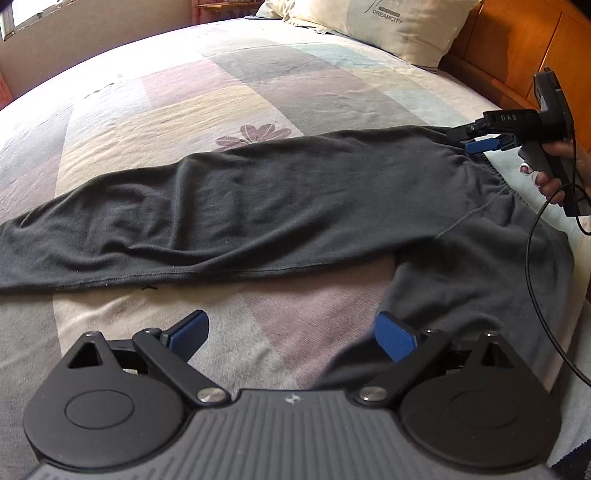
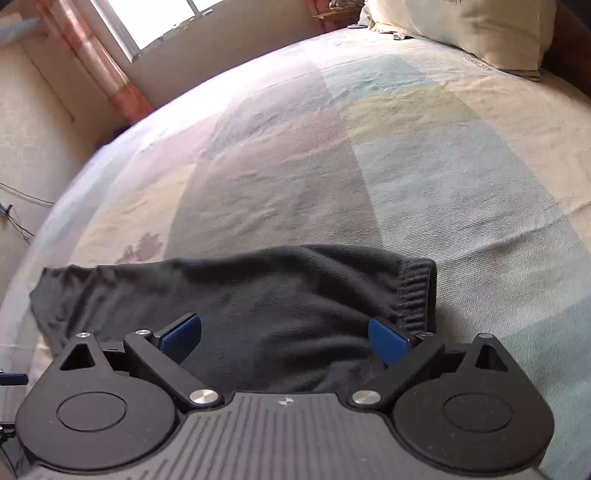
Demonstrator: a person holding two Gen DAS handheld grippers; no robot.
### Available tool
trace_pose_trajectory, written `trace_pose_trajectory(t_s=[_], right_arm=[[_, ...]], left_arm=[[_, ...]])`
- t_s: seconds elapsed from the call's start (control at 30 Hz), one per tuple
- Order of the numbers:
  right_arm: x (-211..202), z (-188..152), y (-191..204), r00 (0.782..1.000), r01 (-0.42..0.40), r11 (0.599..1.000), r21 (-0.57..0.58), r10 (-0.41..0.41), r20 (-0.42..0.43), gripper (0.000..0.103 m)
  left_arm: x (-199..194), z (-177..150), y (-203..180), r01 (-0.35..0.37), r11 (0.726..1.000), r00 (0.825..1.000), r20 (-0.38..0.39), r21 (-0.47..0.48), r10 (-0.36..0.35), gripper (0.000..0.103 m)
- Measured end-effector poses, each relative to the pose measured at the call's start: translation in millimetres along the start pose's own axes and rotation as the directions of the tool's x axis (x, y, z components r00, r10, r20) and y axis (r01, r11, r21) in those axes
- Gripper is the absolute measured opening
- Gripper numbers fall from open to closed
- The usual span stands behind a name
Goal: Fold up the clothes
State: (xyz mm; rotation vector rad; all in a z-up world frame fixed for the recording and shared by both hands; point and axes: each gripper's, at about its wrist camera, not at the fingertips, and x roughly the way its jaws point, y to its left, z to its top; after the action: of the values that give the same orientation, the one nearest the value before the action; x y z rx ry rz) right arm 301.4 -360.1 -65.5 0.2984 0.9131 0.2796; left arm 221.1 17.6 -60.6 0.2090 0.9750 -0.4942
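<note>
Tools (image 1: 291, 341) (image 2: 284, 341) spread wide, held low over dark trousers (image 1: 258, 210).

A patchwork bedspread (image 1: 229, 96) (pastel blocks) lies beneath a cream pillow (image 1: 388, 26).

Dark grey sweatpants (image 1: 280, 206), spread flat, legs apart

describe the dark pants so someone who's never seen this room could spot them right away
Start at the big bed with its pastel patchwork cover and a cream pillow at the headboard. Across the near part of it lie the pants, spread out flat. They are the only dark grey thing on that pale cover.
</note>
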Motion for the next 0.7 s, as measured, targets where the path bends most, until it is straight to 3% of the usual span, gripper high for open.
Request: trace_pose_trajectory(t_s=[0.17, 0.27, 0.33, 0.43, 0.5, 0.57, 0.6, 0.7], right_arm=[[-57.0, -37.7, 35.4, 0.991, -0.128, 0.989, -0.074, 0.124, -0.049, 0.103], [-66.9, -71.1, 37.6, 0.97, -0.221, 0.975, -0.012, 0.219, -0.104, 0.103], [-59.3, -90.2, 33.3, 0.969, -0.215, 0.977, 0.014, 0.215, -0.121, 0.103], [-45.6, -111.5, 11.5, 0.987, -0.099, 0.994, 0.045, 0.104, -0.125, 0.101], [-56.7, -117.4, -6.0, 0.994, -0.1, 0.993, 0.064, 0.103, -0.042, 0.1], [-68.1, -115.8, -14.5, 1.0, 0.014, 0.995, 0.097, -0.014, 0.004, 0.1], [-73.9, -115.7, -15.5, 0.999, 0.026, 0.992, 0.12, -0.028, 0.018, 0.1], [-89.0, -118.6, 4.2, 0.997, -0.067, 0.992, 0.11, 0.064, 0.037, 0.102]], left_arm=[[-19.4, -20.4, -21.1, -0.006, 1.0, 1.0, 0.002, 0.01, 0.006, 0.097], [-22.4, -36.4, -37.0, 0.005, 1.0, 1.0, 0.006, 0.003, -0.005, 0.097], [-18.6, -48.7, -48.1, 0.024, 1.0, 1.0, -0.003, -0.014, -0.024, 0.097], [-13.5, -67.3, -59.2, 0.009, 0.999, 1.0, -0.007, -0.043, -0.01, 0.097], [-10.0, -80.0, -63.0, -0.005, 0.997, 1.0, -0.017, -0.073, 0.004, 0.097], [-5.2, -93.4, -58.6, -0.021, 0.991, 0.999, -0.05, -0.133, 0.014, 0.097], [-2.8, -100.0, -56.4, -0.029, 0.986, 0.998, -0.066, -0.163, 0.018, 0.096], [-3.7, -109.1, -57.0, -0.056, 0.983, 0.997, -0.066, -0.177, 0.045, 0.096]])
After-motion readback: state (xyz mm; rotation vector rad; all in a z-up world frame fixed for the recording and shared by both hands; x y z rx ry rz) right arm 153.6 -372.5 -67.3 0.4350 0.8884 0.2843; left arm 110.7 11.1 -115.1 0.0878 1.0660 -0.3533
